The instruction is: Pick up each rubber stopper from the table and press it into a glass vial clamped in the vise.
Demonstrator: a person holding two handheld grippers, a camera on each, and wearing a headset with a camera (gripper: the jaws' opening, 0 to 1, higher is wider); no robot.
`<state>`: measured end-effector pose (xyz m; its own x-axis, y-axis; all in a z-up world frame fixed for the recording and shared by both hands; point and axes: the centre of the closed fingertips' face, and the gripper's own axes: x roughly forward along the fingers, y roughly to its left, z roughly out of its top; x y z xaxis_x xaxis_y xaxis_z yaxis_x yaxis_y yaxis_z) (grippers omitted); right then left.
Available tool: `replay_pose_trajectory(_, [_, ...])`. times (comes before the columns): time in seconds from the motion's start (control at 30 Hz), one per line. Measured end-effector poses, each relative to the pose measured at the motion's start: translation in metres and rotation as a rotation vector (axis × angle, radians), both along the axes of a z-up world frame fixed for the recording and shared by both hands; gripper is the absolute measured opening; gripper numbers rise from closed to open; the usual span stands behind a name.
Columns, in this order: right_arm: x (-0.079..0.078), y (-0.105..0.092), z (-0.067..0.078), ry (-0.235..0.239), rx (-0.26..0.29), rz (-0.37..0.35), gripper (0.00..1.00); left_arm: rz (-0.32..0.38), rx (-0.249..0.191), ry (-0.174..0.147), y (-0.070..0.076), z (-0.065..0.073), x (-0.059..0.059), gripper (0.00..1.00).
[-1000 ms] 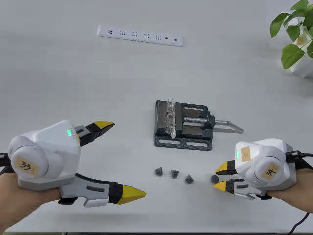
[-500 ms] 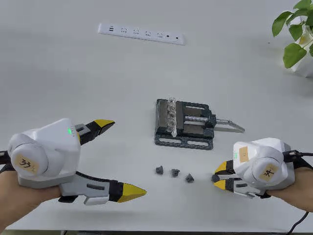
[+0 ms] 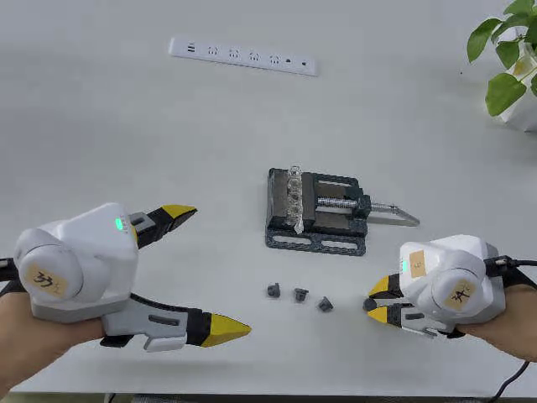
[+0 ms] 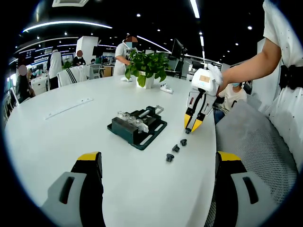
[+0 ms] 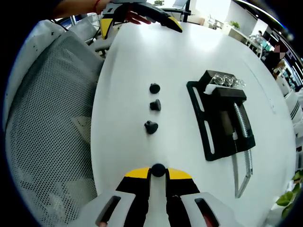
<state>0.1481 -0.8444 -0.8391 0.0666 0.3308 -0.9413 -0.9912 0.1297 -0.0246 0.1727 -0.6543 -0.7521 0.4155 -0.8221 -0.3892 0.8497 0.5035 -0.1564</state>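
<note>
barely begun, i'd say: the right gripper point(image 3: 377, 302) is pinched tight on one stopper point(image 5: 158, 170), three more stoppers point(image 3: 299, 295) lie on the table point(image 3: 126, 126) near the vise point(image 3: 336, 220), whose vials point(image 3: 294, 197) look uncapped, and the left gripper point(image 3: 214, 270) gapes wide.

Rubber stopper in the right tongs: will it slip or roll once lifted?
Probably light: the stopper is tiny beside the vise. It sits at the very tips of the right tongs, so it may squirt out. Its round outline suggests rolling if dropped.
</note>
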Motion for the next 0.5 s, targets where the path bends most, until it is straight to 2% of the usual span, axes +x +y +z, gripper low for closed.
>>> replay_pose_trajectory(0.5, [0.0,-0.0004,-0.0005,0.007,0.006,-0.006,0.08,-0.005,0.001,0.002,-0.0025,0.0004,-0.0014,0.99])
